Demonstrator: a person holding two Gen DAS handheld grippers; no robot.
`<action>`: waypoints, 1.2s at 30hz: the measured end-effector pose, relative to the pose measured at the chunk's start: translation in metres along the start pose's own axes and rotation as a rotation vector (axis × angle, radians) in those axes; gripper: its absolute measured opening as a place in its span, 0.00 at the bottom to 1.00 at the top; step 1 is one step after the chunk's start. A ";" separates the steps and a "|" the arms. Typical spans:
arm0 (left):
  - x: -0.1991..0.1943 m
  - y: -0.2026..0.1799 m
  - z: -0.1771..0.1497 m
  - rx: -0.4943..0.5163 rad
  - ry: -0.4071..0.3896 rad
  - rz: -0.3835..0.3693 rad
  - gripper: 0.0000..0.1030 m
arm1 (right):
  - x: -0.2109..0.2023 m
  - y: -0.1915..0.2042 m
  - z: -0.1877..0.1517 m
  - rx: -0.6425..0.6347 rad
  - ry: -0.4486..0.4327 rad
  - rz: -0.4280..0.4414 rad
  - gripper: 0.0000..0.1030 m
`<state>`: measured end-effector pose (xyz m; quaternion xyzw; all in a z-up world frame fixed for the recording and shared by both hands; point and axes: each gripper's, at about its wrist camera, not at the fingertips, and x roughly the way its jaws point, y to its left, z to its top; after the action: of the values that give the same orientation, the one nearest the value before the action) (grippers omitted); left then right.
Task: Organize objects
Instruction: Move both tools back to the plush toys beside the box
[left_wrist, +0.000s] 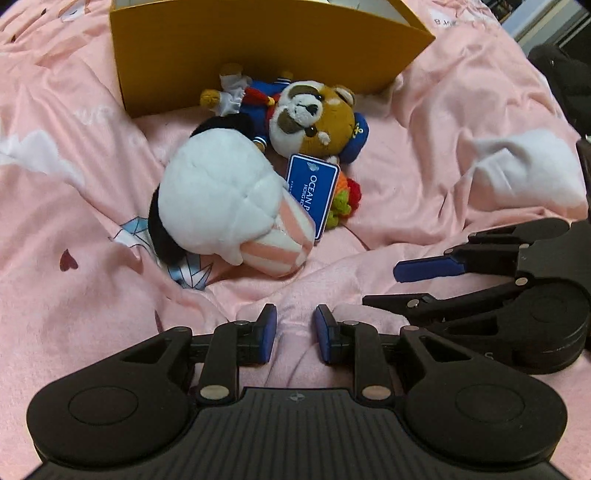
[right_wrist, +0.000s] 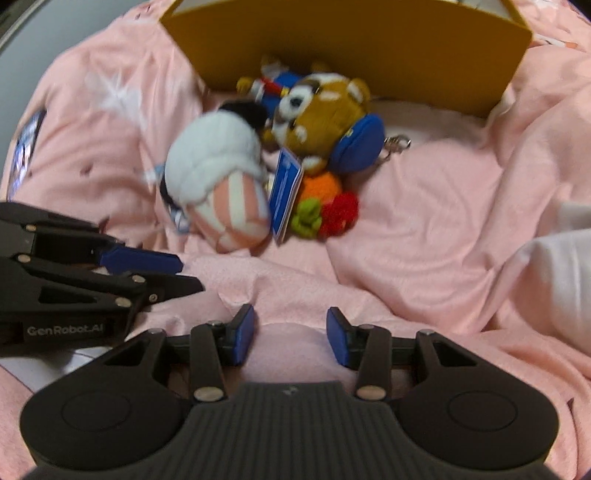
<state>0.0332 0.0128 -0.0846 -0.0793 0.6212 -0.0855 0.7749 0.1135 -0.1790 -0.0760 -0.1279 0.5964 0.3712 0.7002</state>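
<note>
Toys (left_wrist: 236, 192) before yellow box (left_wrist: 258, 51)

Pink bed cover (left_wrist: 424, 122) w/ yellow box (left_wrist: 258, 48), plush toys (left_wrist: 236, 177).

A: The box (left_wrist: 258, 51) is mustard yellow, the bedsheet (left_wrist: 424, 122) pink with white patches.

B: White plush (left_wrist: 214, 199) with black back and peach-and-white stripes; brown-and-white plush (left_wrist: 314, 114) with blue cap; blue tag (left_wrist: 314, 192)

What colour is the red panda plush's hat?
Blue hat, with a small gold emblem; clearest in the left wrist view.
</note>
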 end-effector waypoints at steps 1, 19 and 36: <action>-0.001 0.001 0.000 -0.006 -0.007 -0.003 0.28 | 0.000 0.000 0.000 0.001 -0.002 0.000 0.45; -0.019 0.050 0.014 -0.275 -0.206 -0.016 0.31 | -0.026 0.025 0.034 -0.101 -0.220 0.000 0.22; -0.022 0.048 0.019 -0.193 -0.356 -0.194 0.17 | -0.026 0.041 0.033 -0.204 -0.257 -0.015 0.24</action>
<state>0.0484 0.0647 -0.0706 -0.2265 0.4692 -0.0844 0.8494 0.1101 -0.1398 -0.0329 -0.1544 0.4599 0.4380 0.7569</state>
